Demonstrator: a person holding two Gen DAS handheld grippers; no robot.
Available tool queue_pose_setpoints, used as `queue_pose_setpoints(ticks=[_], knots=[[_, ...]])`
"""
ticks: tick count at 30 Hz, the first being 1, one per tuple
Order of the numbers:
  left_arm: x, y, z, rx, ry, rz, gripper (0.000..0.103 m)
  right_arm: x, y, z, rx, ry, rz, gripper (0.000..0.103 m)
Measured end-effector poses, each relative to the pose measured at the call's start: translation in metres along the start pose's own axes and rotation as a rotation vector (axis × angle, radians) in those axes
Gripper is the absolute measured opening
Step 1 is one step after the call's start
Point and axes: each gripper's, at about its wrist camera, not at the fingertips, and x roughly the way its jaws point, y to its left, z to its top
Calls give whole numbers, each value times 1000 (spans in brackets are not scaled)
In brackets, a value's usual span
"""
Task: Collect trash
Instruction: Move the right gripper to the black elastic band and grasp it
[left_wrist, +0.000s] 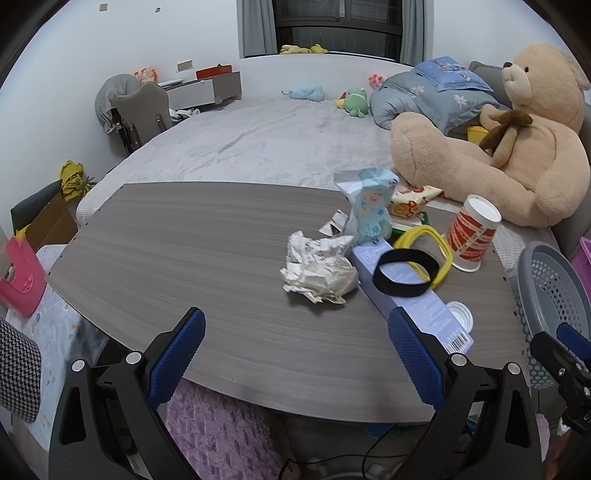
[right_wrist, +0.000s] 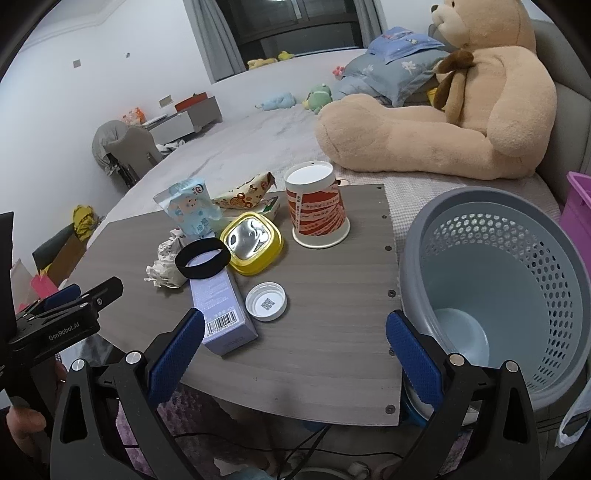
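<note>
**Both grippers poised, the litter untouched**

Standing here, I see the left gripper (left_wrist: 295, 354) hovering over the near edge of the counter (left_wrist: 166, 240), jaws spread wide and empty. Ahead of it lies the crumpled paper (left_wrist: 319, 267), touching the lilac box (left_wrist: 406, 291), which has a black band (left_wrist: 404, 273) resting on it. Behind stand a blue pouch (left_wrist: 371, 208) and a snack wrapper (left_wrist: 413, 199). Further right sit the yellow lid (right_wrist: 253, 242), a white cap (right_wrist: 266, 301) and the upturned red paper cup (right_wrist: 317, 205). The right gripper (right_wrist: 295, 354) is likewise released, holding nothing, with the grey basket (right_wrist: 498, 280) just beside the counter, apparently bare inside.

The risk is the crowding: jaws closing on the paper could nudge the box and roll the band off; a light cup may tip and tumble onto the bed.
</note>
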Motion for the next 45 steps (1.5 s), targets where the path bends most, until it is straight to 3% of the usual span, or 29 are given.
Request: queue_pose_setpoints(ticks=[9,27,40,45], knots=[[22,24,6,-39,16,50,95,45,42,21,-97,42,65,97],[54,60,6,-67,61,21,95,116,103,39,-242,105,-10,94],[51,63,3,-82,67,-17,95,120,110,35,-283,138,-11,49],[48,57,2,-72,72,-31,95,113,105,33,-256,139,17,38]])
